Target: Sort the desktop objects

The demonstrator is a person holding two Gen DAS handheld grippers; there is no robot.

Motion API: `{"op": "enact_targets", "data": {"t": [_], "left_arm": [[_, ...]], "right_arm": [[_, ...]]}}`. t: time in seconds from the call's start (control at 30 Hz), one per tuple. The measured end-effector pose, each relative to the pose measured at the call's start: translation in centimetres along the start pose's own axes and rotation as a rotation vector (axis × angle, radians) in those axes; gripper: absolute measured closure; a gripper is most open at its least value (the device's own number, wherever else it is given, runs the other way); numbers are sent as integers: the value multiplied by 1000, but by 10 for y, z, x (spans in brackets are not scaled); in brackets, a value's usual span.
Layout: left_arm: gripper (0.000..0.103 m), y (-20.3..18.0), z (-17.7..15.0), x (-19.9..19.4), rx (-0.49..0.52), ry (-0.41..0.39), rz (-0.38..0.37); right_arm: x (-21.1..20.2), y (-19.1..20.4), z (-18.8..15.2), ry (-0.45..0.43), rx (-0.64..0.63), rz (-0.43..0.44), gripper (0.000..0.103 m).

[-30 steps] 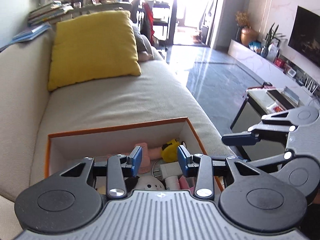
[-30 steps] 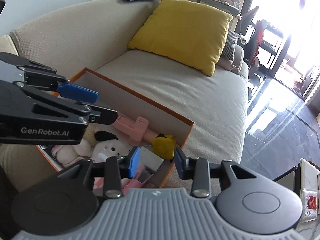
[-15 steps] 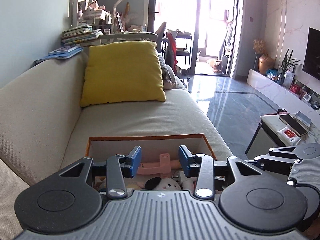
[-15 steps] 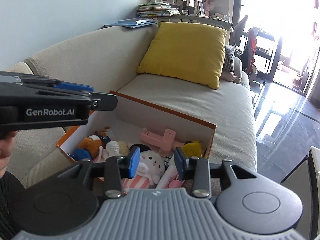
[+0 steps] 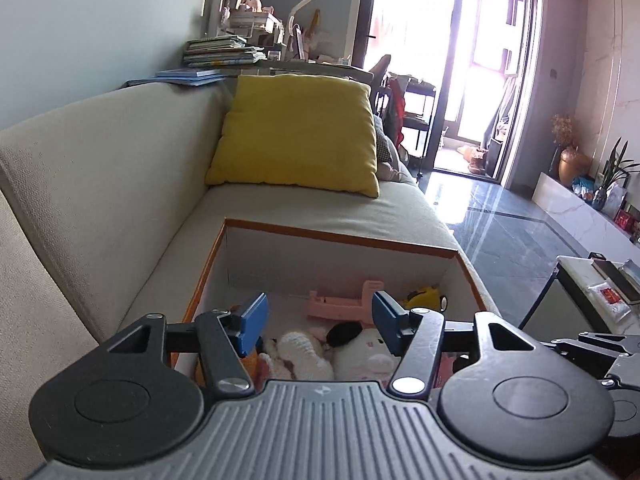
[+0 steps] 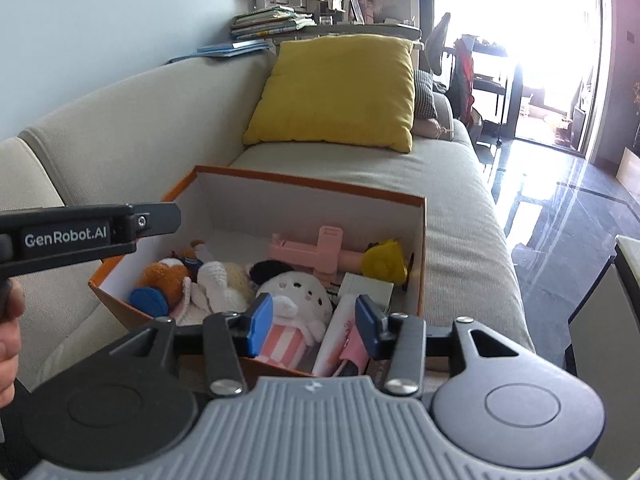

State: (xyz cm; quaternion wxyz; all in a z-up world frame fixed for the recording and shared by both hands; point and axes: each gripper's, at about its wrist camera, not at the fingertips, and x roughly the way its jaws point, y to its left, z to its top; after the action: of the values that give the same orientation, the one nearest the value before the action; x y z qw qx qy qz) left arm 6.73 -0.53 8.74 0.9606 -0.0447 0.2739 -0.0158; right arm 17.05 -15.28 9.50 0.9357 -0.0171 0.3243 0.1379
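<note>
An orange-edged white box [image 6: 304,184] [image 5: 340,238] sits on the beige sofa, full of toys: a white plush with a pink striped body [image 6: 294,292] [image 5: 362,350], a pink plastic stand [image 6: 316,250] [image 5: 344,302], a yellow toy [image 6: 384,260] [image 5: 426,296], an orange plush [image 6: 166,274] and a cream knitted plush [image 6: 222,280] [image 5: 298,350]. My left gripper [image 5: 320,320] is open and empty over the box's near end. My right gripper [image 6: 312,322] is open and empty just above the white plush. The left gripper's body [image 6: 88,230] shows at left in the right wrist view.
A yellow cushion [image 5: 298,132] [image 6: 340,92] leans on the sofa back beyond the box. Books [image 6: 268,24] lie on the ledge behind. A low table [image 5: 600,284] with small items stands at right on the dark tiled floor.
Both grippers pulled back and tilted up, so more of the box and the room shows. Both stay open and empty.
</note>
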Motion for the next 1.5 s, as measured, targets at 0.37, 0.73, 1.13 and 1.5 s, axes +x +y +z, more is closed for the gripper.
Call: {"op": "enact_targets", "data": {"t": [0.37,0.73,1.13,1.5], "left_arm": [[20,-2,-35,19,9,30,62],[15,3,-46,32,-36,78,74],[15,-1,-47,35,10,102,83],[13,-6,-49,37,59,108,111]], "right_arm": [[18,-3,-22,27,26,16,46],[22,-2,-29,39,59,48,43],[25,-15,-29,62,137,72,38],[27,-16,-32,56,148,41,38]]}}
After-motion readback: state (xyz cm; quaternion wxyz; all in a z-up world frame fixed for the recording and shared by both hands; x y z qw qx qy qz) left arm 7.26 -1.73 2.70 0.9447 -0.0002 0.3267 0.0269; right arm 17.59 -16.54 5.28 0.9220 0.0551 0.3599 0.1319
